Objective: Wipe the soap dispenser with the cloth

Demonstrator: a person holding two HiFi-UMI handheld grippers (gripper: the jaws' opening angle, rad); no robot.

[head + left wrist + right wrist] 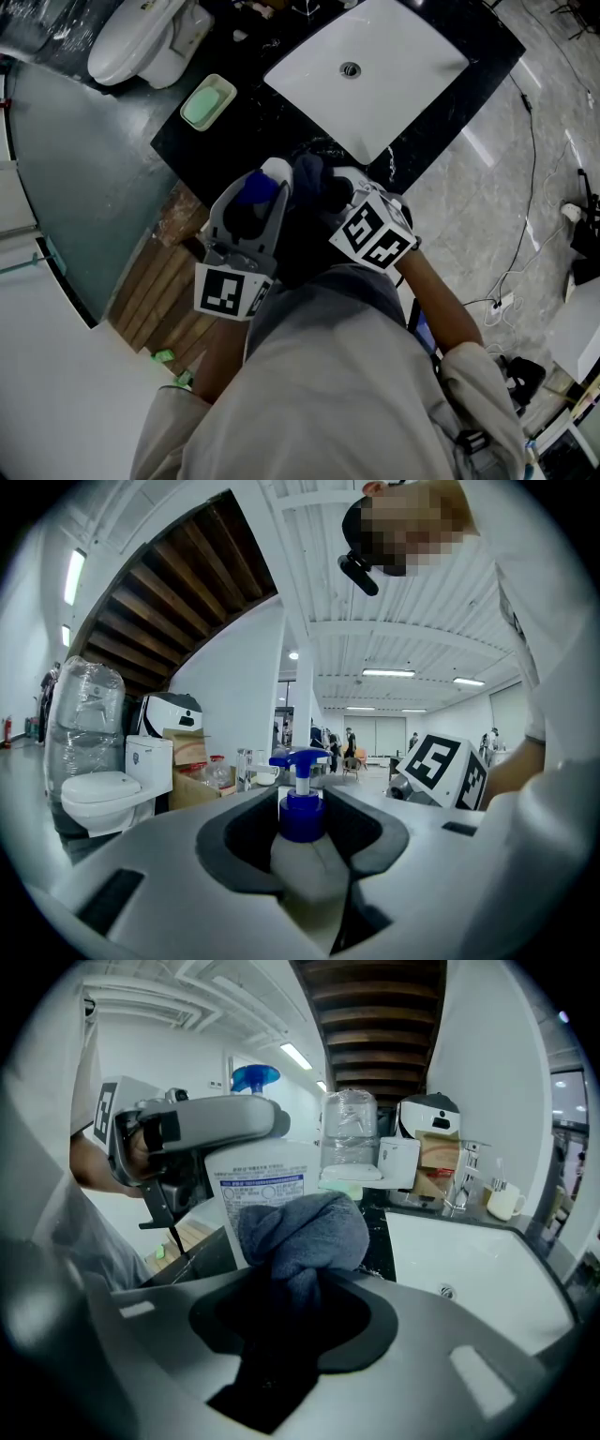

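Note:
My left gripper [251,208] is shut on a white soap dispenser [306,874] with a blue pump head [301,761], holding it up above the counter's near edge. The same bottle [261,1196] shows its printed label in the right gripper view. My right gripper [328,192] is shut on a dark blue-grey cloth [302,1232], and the bunched cloth presses against the bottle's labelled side. In the head view the cloth [313,180] sits between the two grippers, right of the pump head [256,190].
A black counter [234,131] holds a white square basin [375,66] with a drain and a green soap dish [207,102]. A white toilet [141,37] stands at the far left. Wooden slats [159,281] lie under the counter edge. Cables run on the floor at right.

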